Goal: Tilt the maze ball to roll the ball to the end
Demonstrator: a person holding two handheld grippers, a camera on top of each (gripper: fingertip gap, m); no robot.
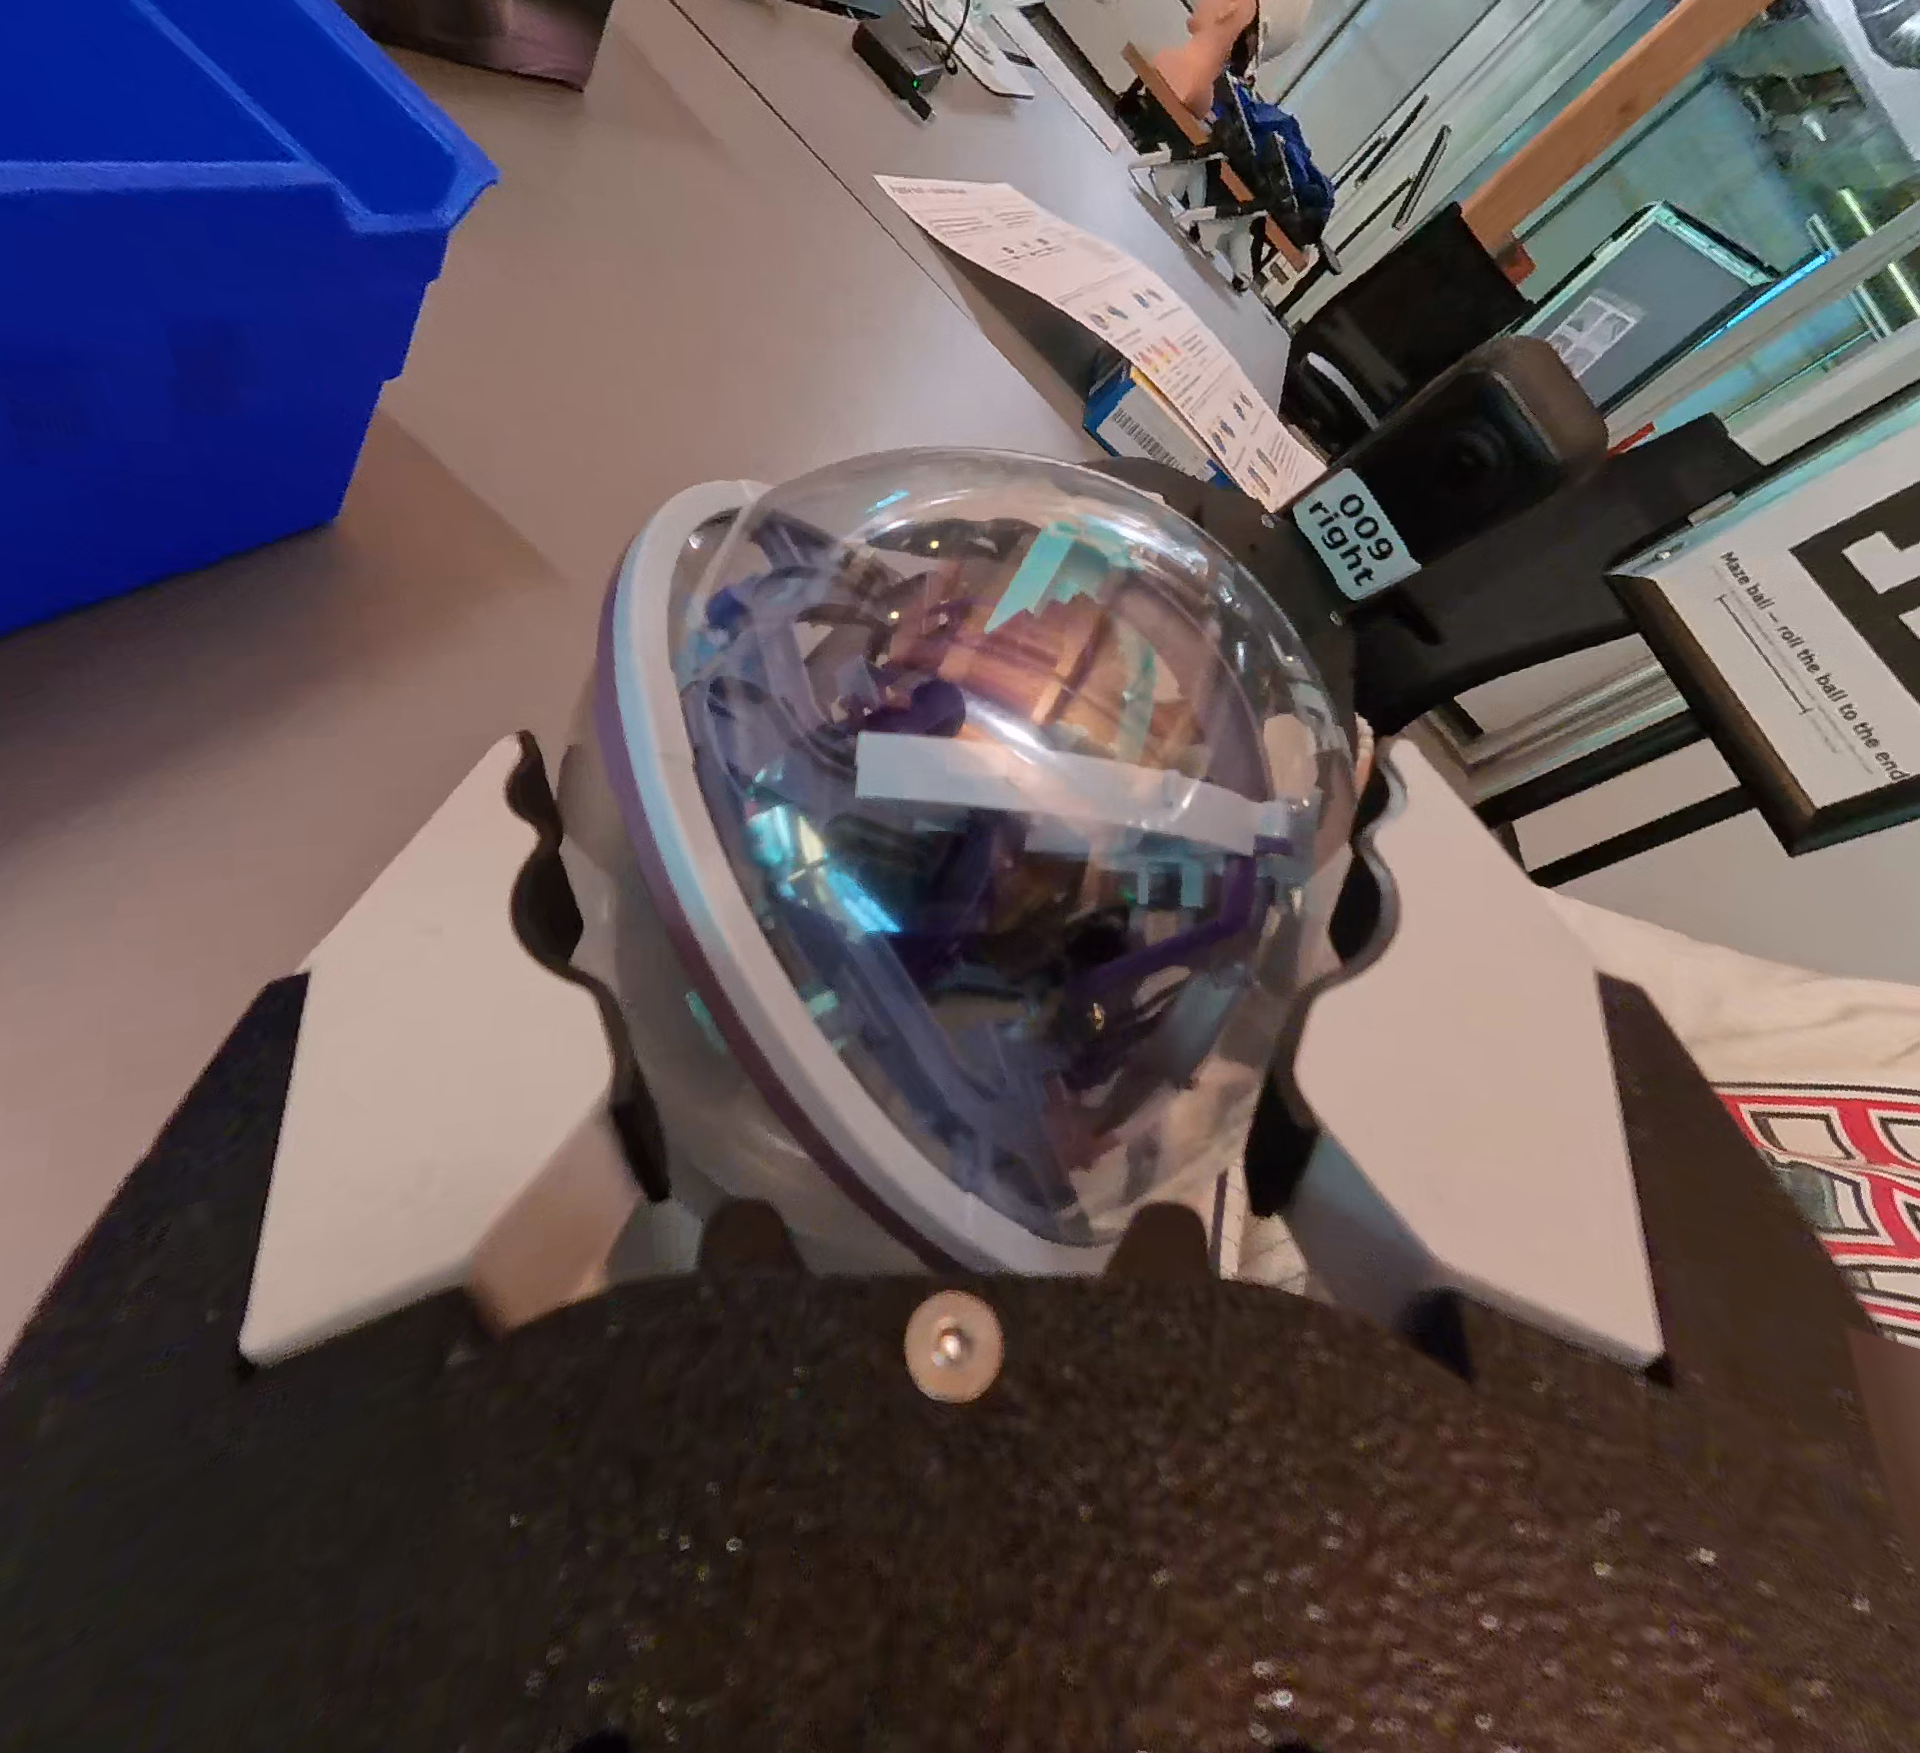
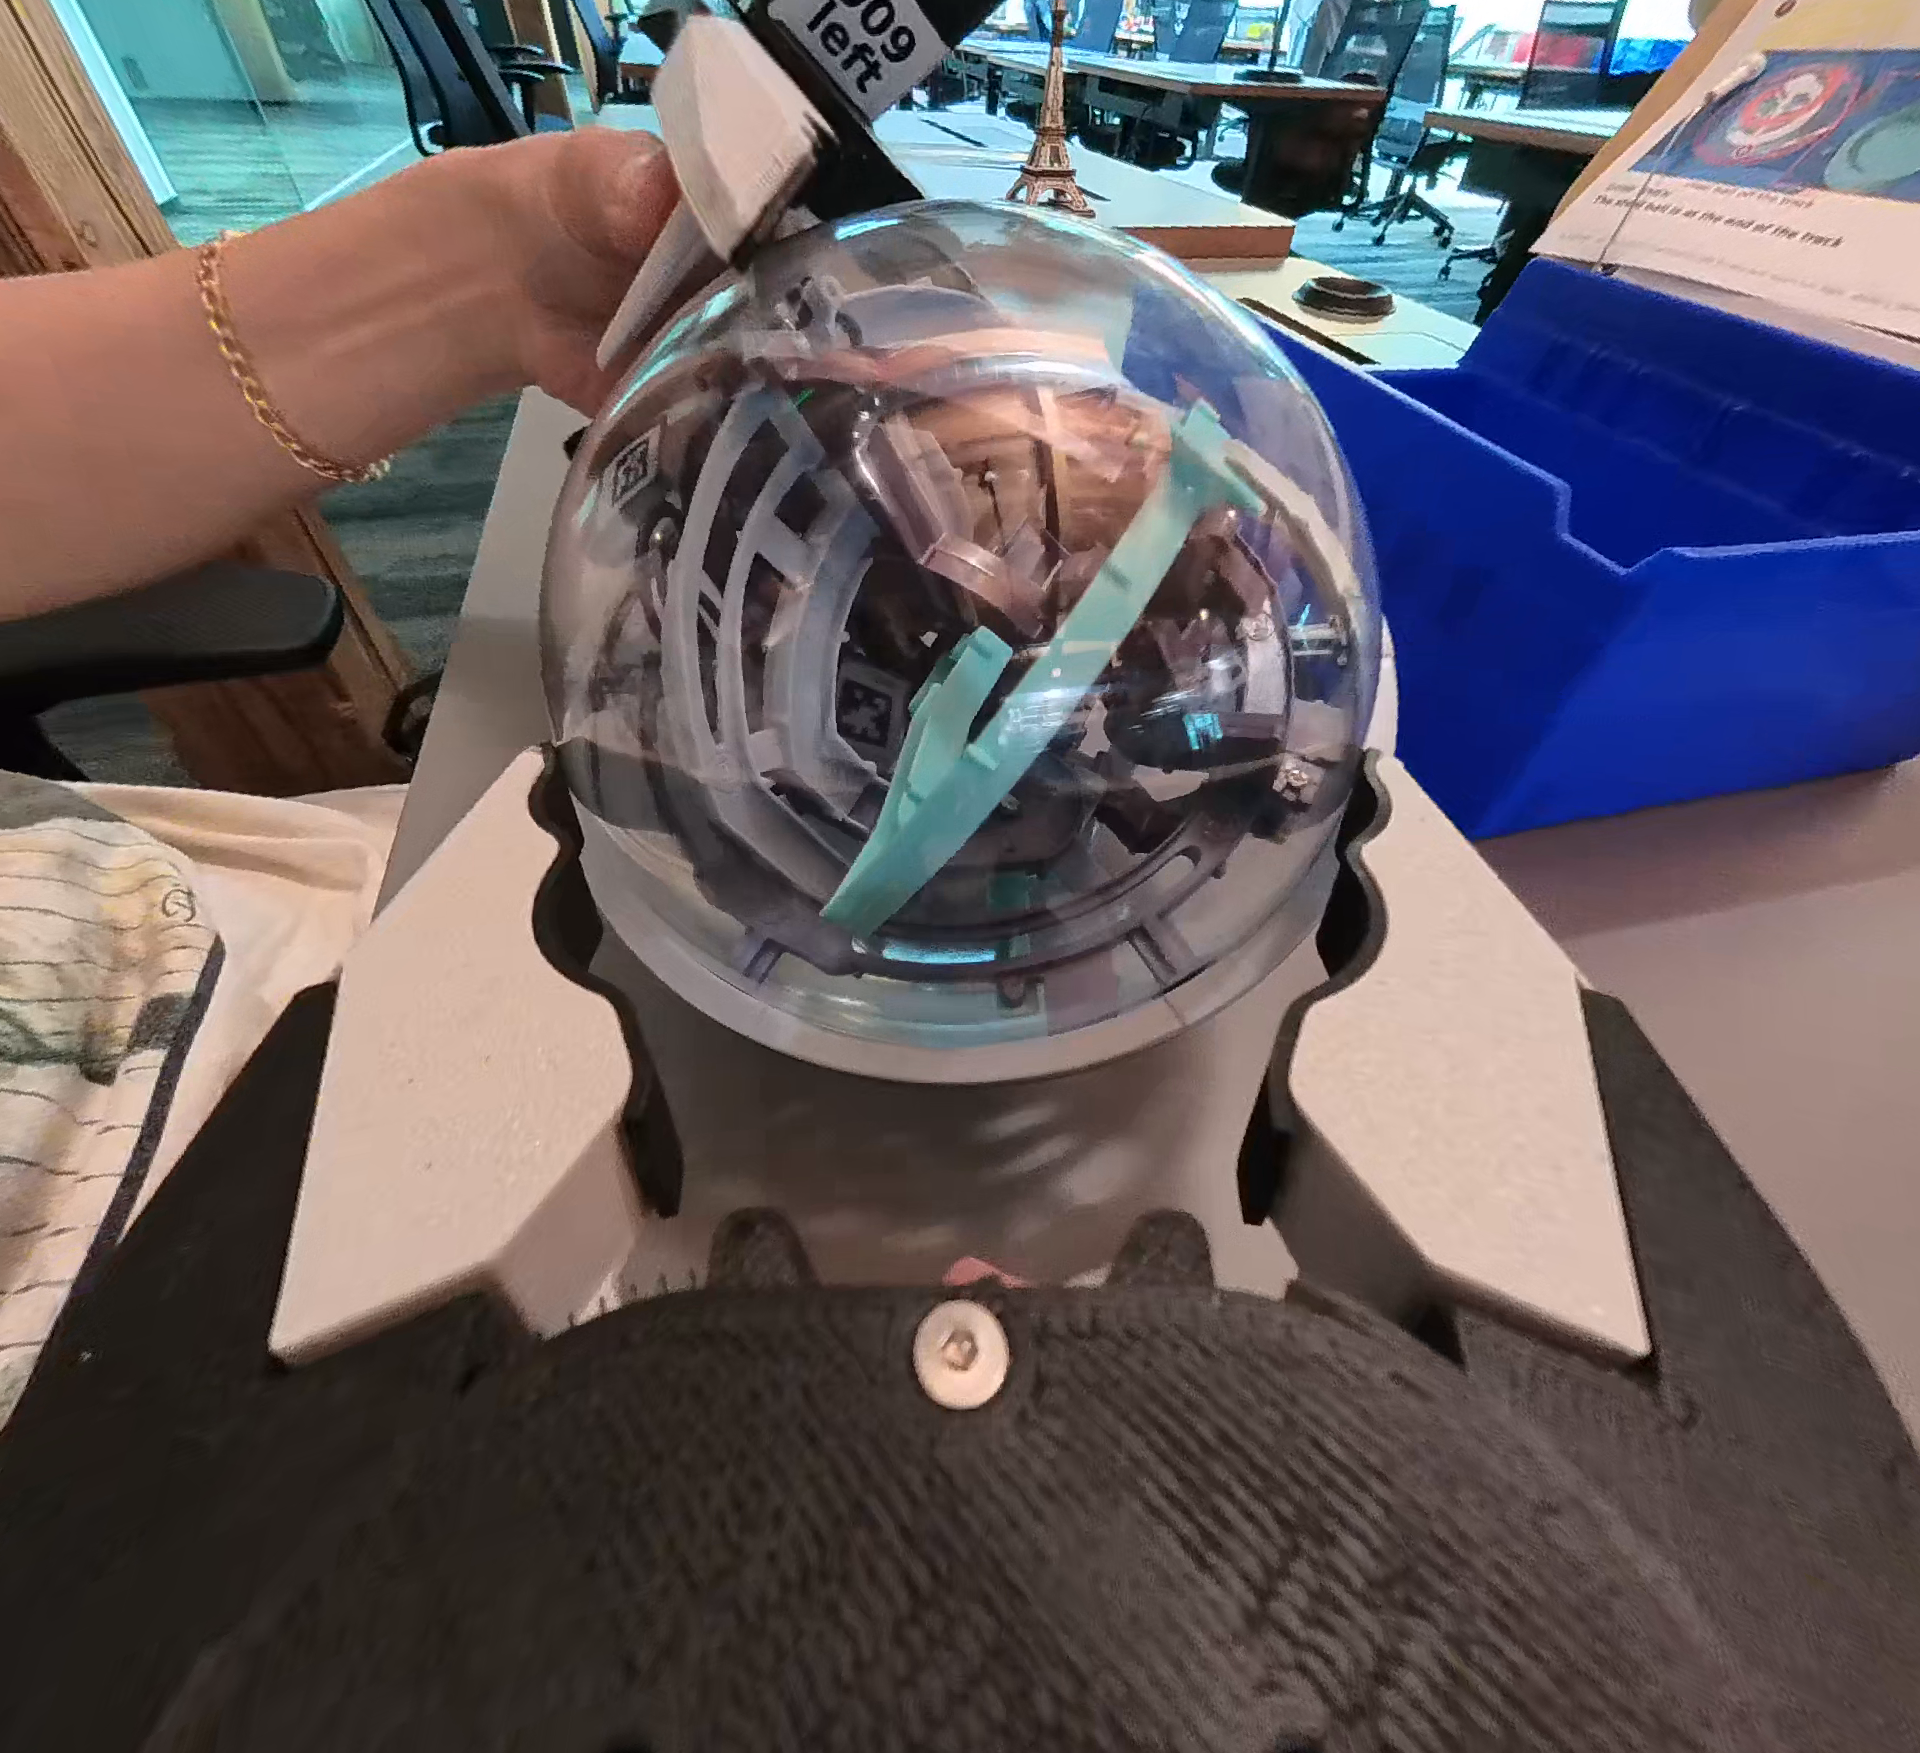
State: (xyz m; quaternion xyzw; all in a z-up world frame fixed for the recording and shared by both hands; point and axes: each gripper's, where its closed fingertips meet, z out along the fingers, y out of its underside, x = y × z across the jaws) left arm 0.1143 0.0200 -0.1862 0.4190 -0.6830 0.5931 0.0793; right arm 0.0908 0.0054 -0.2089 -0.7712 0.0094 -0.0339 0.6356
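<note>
The maze ball [image 1: 935, 924] is a clear sphere with grey, purple and teal tracks inside and a grey-and-purple band around it. My left gripper [image 1: 956, 758] is shut on it, its white fingers [image 1: 416, 976] pressing both sides. My right gripper [image 2: 956, 768] is shut on the same maze ball [image 2: 935, 560] from another side. The right gripper [image 1: 1455, 560] shows behind the ball in the left wrist view. The left gripper [image 2: 748, 145] shows at the ball's top left in the right wrist view. I cannot pick out the small ball among the tracks.
A blue bin [image 1: 187, 228] stands on the grey table [image 1: 675, 301] close to the ball; it also shows in the right wrist view [image 2: 1662, 560]. Printed sheets [image 1: 1091, 290] and a framed sign [image 1: 1818, 643] lie beyond. A person's hand [image 2: 468, 269] holds the left gripper.
</note>
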